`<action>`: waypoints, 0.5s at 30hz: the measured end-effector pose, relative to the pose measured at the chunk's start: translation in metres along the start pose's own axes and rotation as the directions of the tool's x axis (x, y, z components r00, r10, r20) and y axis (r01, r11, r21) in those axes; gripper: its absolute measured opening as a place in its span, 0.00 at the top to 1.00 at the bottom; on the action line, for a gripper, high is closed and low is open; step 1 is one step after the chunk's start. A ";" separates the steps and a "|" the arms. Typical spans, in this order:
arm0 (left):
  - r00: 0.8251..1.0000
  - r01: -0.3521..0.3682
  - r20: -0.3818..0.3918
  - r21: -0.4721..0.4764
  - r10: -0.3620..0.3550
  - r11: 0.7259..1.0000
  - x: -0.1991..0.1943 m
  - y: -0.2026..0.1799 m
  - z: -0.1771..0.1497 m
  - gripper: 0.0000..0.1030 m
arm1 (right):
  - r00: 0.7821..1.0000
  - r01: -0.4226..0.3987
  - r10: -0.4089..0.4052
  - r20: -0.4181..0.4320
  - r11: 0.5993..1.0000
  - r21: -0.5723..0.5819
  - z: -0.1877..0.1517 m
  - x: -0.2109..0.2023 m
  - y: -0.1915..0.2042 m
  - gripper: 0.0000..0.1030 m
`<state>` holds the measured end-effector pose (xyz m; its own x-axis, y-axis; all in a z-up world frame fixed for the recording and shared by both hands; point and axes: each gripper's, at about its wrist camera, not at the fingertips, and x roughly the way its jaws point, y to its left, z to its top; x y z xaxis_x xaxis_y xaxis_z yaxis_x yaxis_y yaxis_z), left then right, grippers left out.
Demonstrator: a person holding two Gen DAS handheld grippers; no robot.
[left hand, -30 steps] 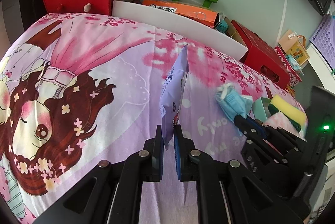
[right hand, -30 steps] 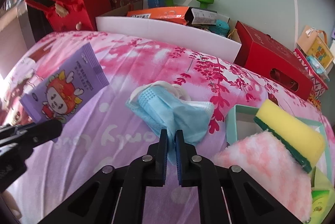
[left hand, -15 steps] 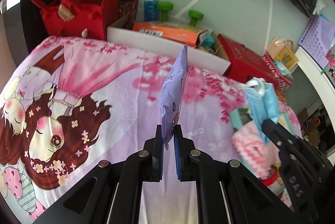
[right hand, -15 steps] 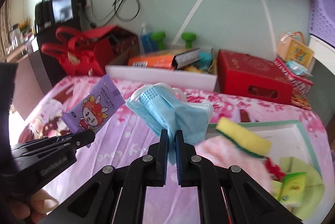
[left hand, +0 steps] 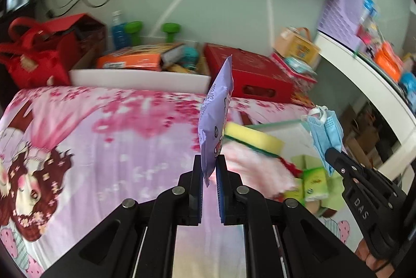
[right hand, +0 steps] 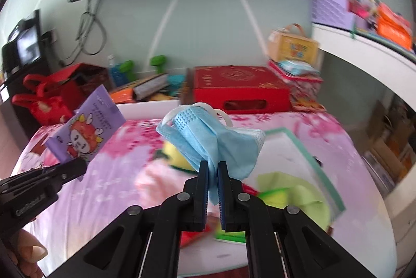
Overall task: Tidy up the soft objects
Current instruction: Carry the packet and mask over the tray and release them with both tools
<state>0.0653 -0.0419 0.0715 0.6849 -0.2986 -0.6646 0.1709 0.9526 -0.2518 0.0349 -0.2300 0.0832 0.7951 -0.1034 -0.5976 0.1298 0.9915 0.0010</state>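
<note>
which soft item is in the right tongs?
The crumpled blue face mask, pinched by the right tongs; the purple wipes pouch is in the left tongs.

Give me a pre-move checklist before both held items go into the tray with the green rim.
1. Left claw grips the purple wipes pack: ok, pinched at its lower edge, standing on end.
2. Right claw grips the blue face mask: ok, folded fabric caught between the pads.
3. Both items clear of the bedspread: ok, held in the air.
4. Free room in the tray: ok, bare white floor at its far side.
5. Near side of the tray: not ok, crowded by the yellow sponge, pink cloth and green packs.
6. Mask ear loops free of snags: cannot tell.
</note>
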 end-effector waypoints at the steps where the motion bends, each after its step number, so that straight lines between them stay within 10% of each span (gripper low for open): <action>1: 1.000 0.006 -0.002 0.014 -0.006 1.000 0.001 -0.008 0.000 0.91 | 1.000 0.015 -0.015 -0.007 1.000 0.012 -0.002 0.001 -0.010 0.93; 15: 0.983 0.145 -0.134 0.142 -0.126 0.979 0.055 -0.107 -0.025 0.91 | 0.996 0.074 -0.067 -0.065 0.990 0.123 -0.021 0.012 -0.085 0.93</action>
<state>0.0669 -0.1614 0.0448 0.5565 -0.4214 -0.7161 0.3670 0.8979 -0.2431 0.0210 -0.3136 0.0590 0.7448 -0.1639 -0.6469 0.2602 0.9640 0.0554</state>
